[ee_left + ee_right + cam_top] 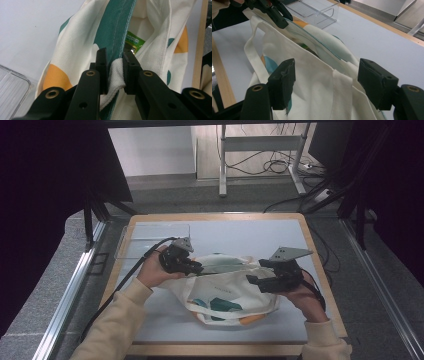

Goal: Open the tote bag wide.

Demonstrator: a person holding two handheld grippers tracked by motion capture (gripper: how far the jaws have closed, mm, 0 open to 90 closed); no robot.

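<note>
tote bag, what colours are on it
Cream cloth tote bag with teal and orange patches; the left gripper view shows it best.

You see the table (300, 320) evenly and softly lit from above, dark curtains at the sides; the gripper views blur near their bottom edge.

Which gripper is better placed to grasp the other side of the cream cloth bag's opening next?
The right gripper, probably. Its jaws stand open around the near edge of the cream cloth tote bag with teal and orange patches, not pressing it. The left gripper is already shut on the bag's rim.
</note>
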